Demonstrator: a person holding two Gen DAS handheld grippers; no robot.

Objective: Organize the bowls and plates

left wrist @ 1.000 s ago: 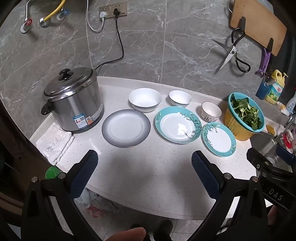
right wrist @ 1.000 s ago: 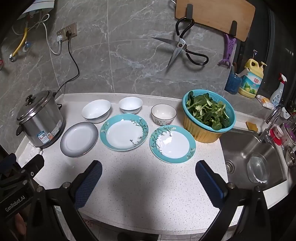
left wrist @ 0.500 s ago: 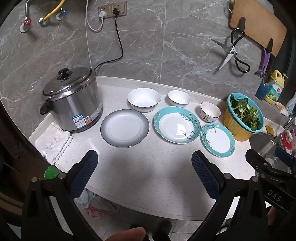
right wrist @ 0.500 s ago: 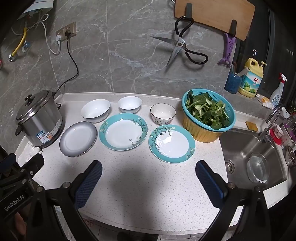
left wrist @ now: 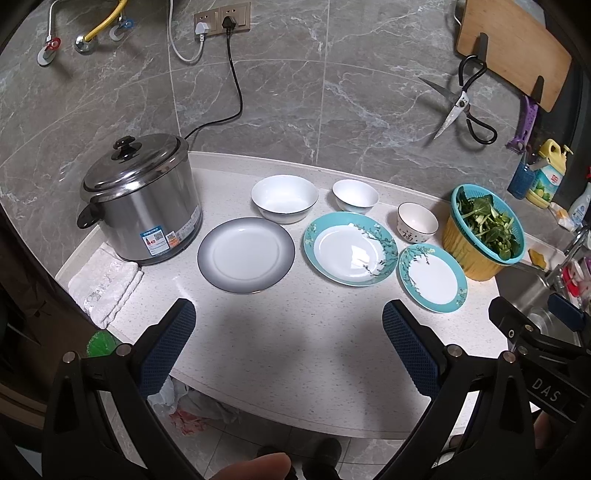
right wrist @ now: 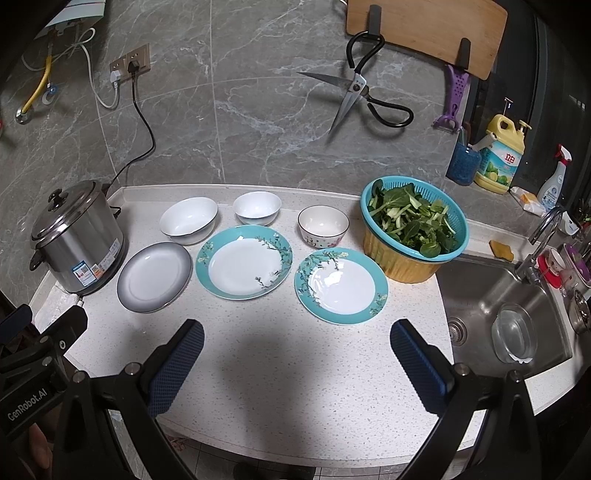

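Three plates lie in a row on the white counter: a grey-rimmed plate (left wrist: 246,254) (right wrist: 155,277), a large teal floral plate (left wrist: 350,248) (right wrist: 244,261) and a smaller teal floral plate (left wrist: 431,277) (right wrist: 341,285). Behind them stand a large white bowl (left wrist: 284,198) (right wrist: 188,220), a small white bowl (left wrist: 355,196) (right wrist: 257,208) and a patterned bowl (left wrist: 417,223) (right wrist: 323,225). My left gripper (left wrist: 288,325) hovers open above the counter's front edge, nearer than the plates. My right gripper (right wrist: 297,341) is open too, empty, just in front of the smaller teal plate.
A steel rice cooker (left wrist: 138,199) stands at the left with a folded white cloth (left wrist: 105,282) beside it. A teal basket of greens (right wrist: 413,229) sits in a yellow tub next to the sink (right wrist: 506,306). Scissors (right wrist: 364,98) and a cutting board (right wrist: 424,29) hang on the wall.
Both views have drifted very slightly; the dishes sit a touch more to the left in each frame. Both grippers remain open and nothing on the counter has moved.
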